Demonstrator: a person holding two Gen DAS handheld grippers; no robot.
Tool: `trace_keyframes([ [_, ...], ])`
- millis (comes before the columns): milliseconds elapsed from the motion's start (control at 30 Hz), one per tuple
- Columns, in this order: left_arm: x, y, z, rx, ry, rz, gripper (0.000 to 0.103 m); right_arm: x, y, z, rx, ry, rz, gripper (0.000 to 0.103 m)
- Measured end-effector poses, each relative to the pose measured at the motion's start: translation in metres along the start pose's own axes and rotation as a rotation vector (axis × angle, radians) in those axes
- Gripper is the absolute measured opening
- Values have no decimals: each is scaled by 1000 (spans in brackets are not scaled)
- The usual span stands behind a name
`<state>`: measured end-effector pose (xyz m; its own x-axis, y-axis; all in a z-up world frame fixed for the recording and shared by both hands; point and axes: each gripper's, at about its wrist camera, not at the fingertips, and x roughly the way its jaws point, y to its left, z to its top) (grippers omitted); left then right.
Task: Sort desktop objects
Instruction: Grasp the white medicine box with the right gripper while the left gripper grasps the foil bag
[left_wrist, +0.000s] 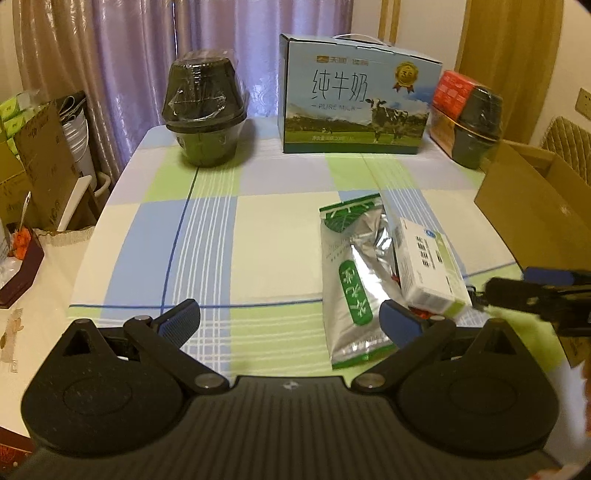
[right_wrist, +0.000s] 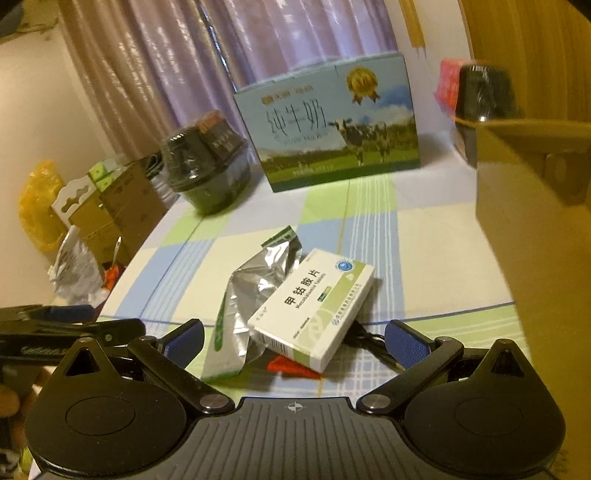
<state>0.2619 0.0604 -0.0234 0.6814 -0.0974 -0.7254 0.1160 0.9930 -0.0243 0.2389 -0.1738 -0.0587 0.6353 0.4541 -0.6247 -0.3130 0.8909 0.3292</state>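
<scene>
— How is the light?

— Dim, warm and indoor, with a purple cast on the curtain (left_wrist: 122, 62). Soft shadows sit under the milk box (left_wrist: 354, 96).

— Any glare?

— Yes, on the foil pouch (right_wrist: 255, 280) and the wrapped dark bowls (left_wrist: 203, 107).

— Sharpness?

— Right wrist view is smeared, worst on the cardboard box (right_wrist: 532, 206). Fisheye bends the counter (left_wrist: 258, 236) edges; corners go black.

Purple curtains (left_wrist: 147, 55) (shiny), checked tablecloth (left_wrist: 258, 221), dim light
</scene>
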Motion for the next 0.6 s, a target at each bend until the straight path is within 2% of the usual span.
trace_keyframes([
  [133, 7, 0, 6, -9, -26, 47, 101, 29, -2, 5, 27, 36, 0, 101],
  [267, 15, 2, 12, -59, -30, 38, 101, 56, -3, 5, 46, 69, -30, 101],
  [433, 22, -1, 16, -54, -27, 27, 101, 74, -4, 2, 38, 94, -57, 101],
  [533, 27, -1, 15, -63, -15, 18, 101, 72, -6, -4, -4, 96, -55, 80],
  [600, 29, -2, 14, -68, -5, 8, 101, 67, -9, -6, -17, 90, -64, 76],
])
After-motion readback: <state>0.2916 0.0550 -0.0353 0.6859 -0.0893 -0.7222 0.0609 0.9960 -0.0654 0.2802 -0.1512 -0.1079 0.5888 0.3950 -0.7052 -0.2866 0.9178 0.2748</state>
